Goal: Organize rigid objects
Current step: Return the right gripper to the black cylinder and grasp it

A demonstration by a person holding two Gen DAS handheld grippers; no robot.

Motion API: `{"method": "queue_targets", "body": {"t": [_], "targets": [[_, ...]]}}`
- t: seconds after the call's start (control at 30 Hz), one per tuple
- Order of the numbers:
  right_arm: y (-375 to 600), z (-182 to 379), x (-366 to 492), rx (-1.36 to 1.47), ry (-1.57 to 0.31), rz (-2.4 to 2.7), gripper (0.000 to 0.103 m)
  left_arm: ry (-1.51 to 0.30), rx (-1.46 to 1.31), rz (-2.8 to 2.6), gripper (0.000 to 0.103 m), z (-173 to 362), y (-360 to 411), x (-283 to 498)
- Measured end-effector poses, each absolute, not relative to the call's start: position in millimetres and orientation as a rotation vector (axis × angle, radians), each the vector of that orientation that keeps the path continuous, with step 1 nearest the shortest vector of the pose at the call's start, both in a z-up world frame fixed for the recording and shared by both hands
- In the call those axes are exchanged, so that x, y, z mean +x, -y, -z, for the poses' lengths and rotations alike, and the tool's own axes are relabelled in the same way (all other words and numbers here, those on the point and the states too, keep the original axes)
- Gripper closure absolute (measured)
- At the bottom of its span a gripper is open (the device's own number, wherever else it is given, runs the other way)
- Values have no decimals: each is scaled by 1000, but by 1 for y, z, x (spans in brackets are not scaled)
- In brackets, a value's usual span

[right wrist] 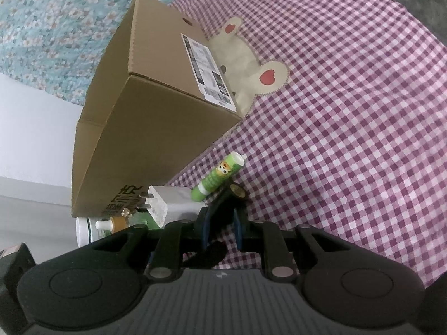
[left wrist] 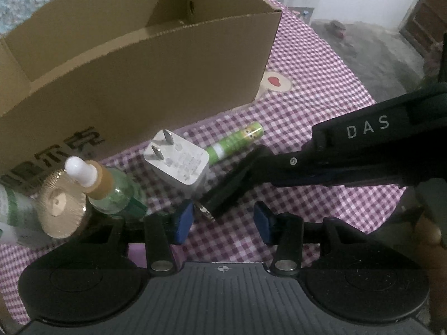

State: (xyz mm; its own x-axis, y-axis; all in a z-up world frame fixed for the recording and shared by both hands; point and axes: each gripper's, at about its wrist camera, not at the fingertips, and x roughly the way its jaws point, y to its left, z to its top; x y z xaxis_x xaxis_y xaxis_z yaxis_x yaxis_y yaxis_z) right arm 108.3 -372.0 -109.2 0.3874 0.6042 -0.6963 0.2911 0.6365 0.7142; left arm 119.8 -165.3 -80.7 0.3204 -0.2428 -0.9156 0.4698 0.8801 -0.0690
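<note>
An open cardboard box point(left wrist: 156, 64) stands on the purple checked cloth; it also shows in the right wrist view point(right wrist: 145, 128). In front of it lie a white plug adapter point(left wrist: 178, 162), a green tube point(left wrist: 237, 142), a dropper bottle point(left wrist: 109, 187) and a gold-capped jar point(left wrist: 61, 209). My left gripper point(left wrist: 223, 220) is open and empty just before the adapter. My right gripper point(right wrist: 220, 223) is shut on a dark stick-shaped object with a gold end point(right wrist: 237, 191), beside the green tube point(right wrist: 220, 176) and the adapter point(right wrist: 170, 203). The right gripper also shows in the left wrist view point(left wrist: 234, 184).
A white-and-green container point(left wrist: 14, 217) lies at the far left. A rabbit patch with red hearts point(right wrist: 251, 61) is sewn on the cloth beside the box. Grey floor and a wooden cabinet point(left wrist: 424, 19) lie beyond the bed edge.
</note>
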Motion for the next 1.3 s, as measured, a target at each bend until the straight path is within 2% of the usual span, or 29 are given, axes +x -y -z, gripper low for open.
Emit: {"method": "queue_targets", "body": {"t": [0.4,0.63,0.87,1.0,1.17,1.3], "targets": [[378,109,102,906,-1211,-220,83,-1213,132,646,56,78,162,97],[378,110,104,898,-1219,-215,83,-1164,176,614,56,68,160,101],[372,113,107,900,-1229,-229,82,-1212,255,613,57,83,178,120],[371,116,109,903,-1233,-241,82,-1227,249,609,61,86,179,123],[362,121,110,909,-1247,-274,80,-1226,249,594,77,88,182,124],[359,120,109,904,-1224,-275,79,-1214,258,575,81,86,184,121]]}}
